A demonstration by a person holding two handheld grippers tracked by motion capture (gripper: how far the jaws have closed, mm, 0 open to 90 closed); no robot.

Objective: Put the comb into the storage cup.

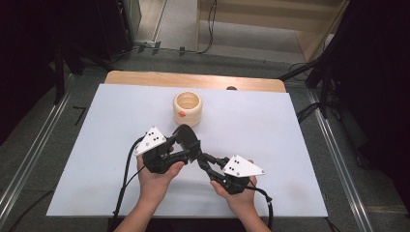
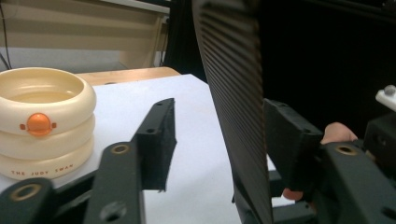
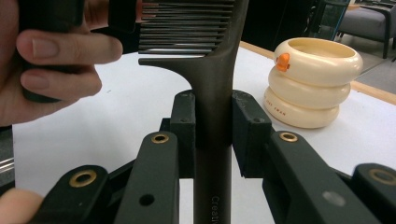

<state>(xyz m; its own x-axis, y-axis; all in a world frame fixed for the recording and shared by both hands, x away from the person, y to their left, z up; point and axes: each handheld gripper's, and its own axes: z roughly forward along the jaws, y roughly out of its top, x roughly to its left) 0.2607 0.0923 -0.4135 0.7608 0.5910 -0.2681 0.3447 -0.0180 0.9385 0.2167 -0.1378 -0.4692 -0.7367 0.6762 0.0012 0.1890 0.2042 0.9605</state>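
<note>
- Your right claw [image 3: 212, 123] is clamped on the handle of the dark comb [image 3: 212, 84]; in the right gripper view both pads press flat against the handle's two sides.
- The comb stands up out of that grip, its toothed head above the jaws and its teeth reaching toward your left hand [image 3: 51, 60].
- From the high view, the comb [image 1: 187, 137] sits between your two claws near the middle of the white tabletop [image 1: 270, 135], lifted off the surface.
- Your left claw [image 2: 219, 135] stands about half wide around the comb's head. In the left gripper view the ribbed teeth [image 2: 233, 93] run down between the two jaws.
- The jaw on the right of that view sits against the comb or just beside it; I cannot tell which. The other jaw stands clearly apart, with bare tabletop showing in the gap.
- A cream stacked-ring holder [image 1: 187, 108] with an orange knob on its side stands farther up the tabletop, just beyond the comb's head and apart from both claws.
</note>
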